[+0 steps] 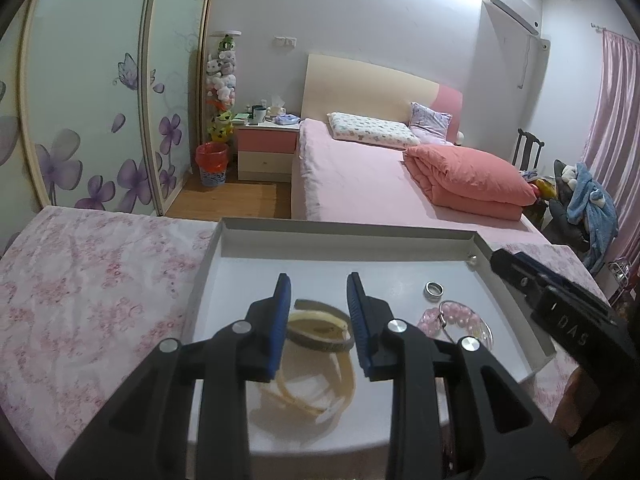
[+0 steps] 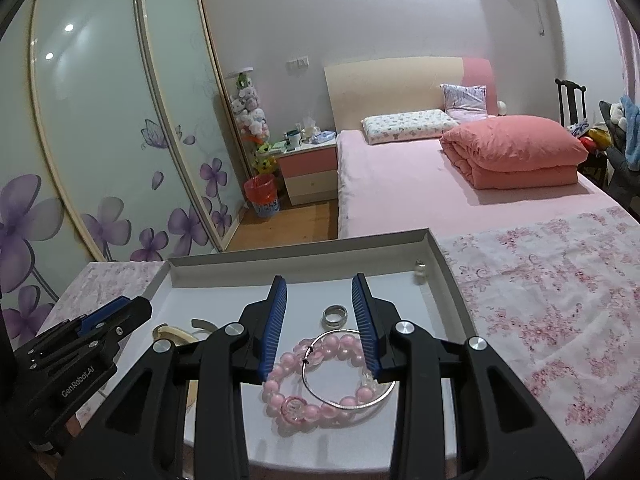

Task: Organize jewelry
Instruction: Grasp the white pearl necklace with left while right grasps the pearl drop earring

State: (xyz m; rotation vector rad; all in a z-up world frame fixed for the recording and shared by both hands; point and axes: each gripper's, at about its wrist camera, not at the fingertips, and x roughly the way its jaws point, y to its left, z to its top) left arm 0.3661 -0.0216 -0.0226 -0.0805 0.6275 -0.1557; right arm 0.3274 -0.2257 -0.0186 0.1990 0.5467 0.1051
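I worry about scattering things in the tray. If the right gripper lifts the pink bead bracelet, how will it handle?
The pink bead bracelet will probably sag, being strung beads. The glossy round beads may slip between the right gripper's pads. The thin silver hoop lying across it could drag along.

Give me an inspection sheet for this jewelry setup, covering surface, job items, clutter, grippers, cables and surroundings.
Surface: pink floral cloth with a shallow white tray lying on it.
Job's things: all in the tray: pink bead bracelet, thin silver bangle overlapping it, silver ring, yellowish bangles, small pearl-like piece in the far corner.
Clutter: nothing seen on the cloth beyond the tray.
Grippers: left gripper open above the yellowish bangles, holding nothing; right gripper open above the bead bracelet, holding nothing.
Cables: nothing seen on the work surface.
Surroundings: bedroom with bed, folded coral quilt, nightstand, flower-printed wardrobe doors.
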